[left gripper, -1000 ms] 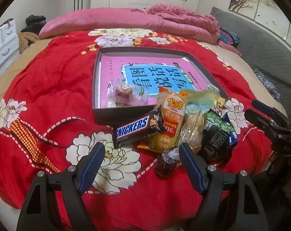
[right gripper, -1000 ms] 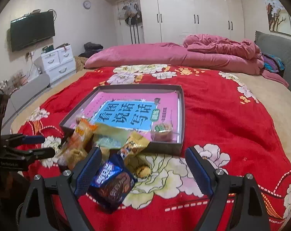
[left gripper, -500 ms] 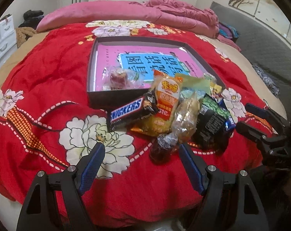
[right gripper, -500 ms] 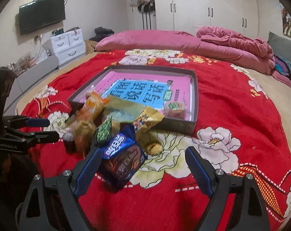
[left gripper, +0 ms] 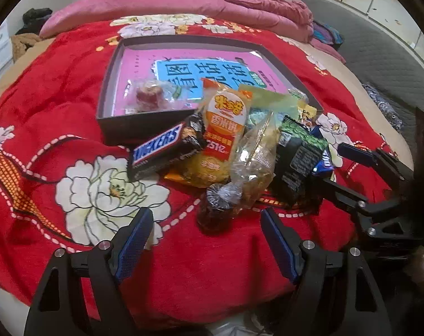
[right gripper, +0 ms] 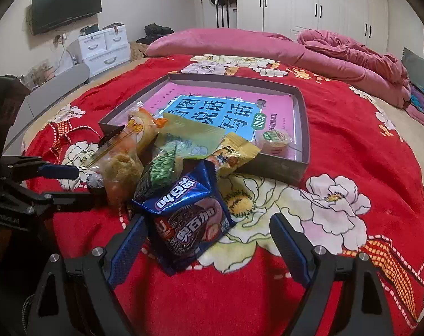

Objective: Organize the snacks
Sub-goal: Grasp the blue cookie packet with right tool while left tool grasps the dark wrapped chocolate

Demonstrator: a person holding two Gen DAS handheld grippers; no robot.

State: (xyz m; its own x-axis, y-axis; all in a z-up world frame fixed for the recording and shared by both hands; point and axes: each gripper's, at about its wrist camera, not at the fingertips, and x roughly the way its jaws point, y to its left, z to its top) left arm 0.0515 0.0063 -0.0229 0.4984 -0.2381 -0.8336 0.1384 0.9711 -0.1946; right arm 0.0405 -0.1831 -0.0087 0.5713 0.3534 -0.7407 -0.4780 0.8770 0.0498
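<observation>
A pile of snacks lies on the red bedspread in front of a dark shallow box (left gripper: 111, 127) (right gripper: 303, 117). The pile holds a Snickers bar (left gripper: 161, 148), an orange rice-cracker bag (left gripper: 223, 128), a clear bag (left gripper: 254, 162), a dark foil-topped jelly cup (left gripper: 216, 207) and a blue Oreo pack (right gripper: 186, 218). Two small wrapped snacks lie inside the box (left gripper: 150, 98) (right gripper: 273, 141). My left gripper (left gripper: 206, 240) is open, just short of the jelly cup. My right gripper (right gripper: 206, 243) is open, with the Oreo pack between its fingers.
The box holds a pink and blue book (left gripper: 206, 75). A pink duvet (right gripper: 268, 47) lies at the bed's far end. White drawers (right gripper: 105, 47) and a wall TV (right gripper: 66, 5) stand to the left. The bed edge is right below both grippers.
Both grippers have moved closer to the snack pile. The jelly cup and the Oreo pack now sit nearer the fingers. Both stay open and nothing has been taken hold of.
</observation>
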